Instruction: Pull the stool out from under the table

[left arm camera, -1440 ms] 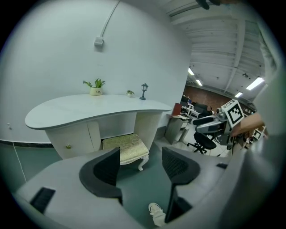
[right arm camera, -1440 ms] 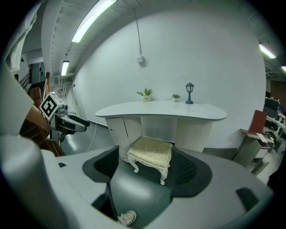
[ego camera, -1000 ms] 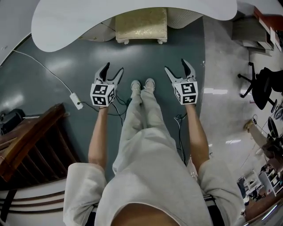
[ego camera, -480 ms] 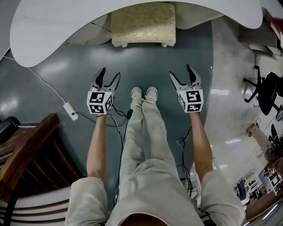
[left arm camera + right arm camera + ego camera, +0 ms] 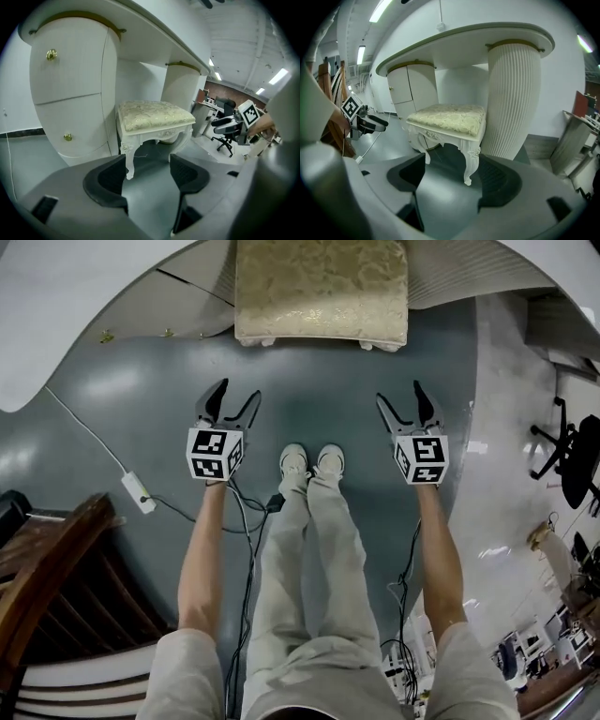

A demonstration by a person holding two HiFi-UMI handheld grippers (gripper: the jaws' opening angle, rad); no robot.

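A white carved stool (image 5: pixel 321 292) with a cream patterned cushion stands partly under the white curved table (image 5: pixel 66 296). In the left gripper view the stool (image 5: pixel 154 123) is just ahead, its near leg between my open jaws. My left gripper (image 5: pixel 229 404) hangs low, a short way in front of the stool's left corner, jaws apart and empty. My right gripper (image 5: pixel 407 403) is open too, facing the stool's right front leg (image 5: pixel 469 161). Neither gripper touches the stool.
The table's cabinet with brass knobs (image 5: pixel 70 89) stands left of the stool, and a ribbed column (image 5: pixel 513 98) right of it. A person's feet (image 5: pixel 311 461) stand between the grippers. A cable and power block (image 5: pixel 136 493) lie on the floor at left, with a wooden rack (image 5: pixel 47 587) behind.
Both grippers and the person have moved forward and down towards the stool, which now looms large in both gripper views. Jaws stay open.
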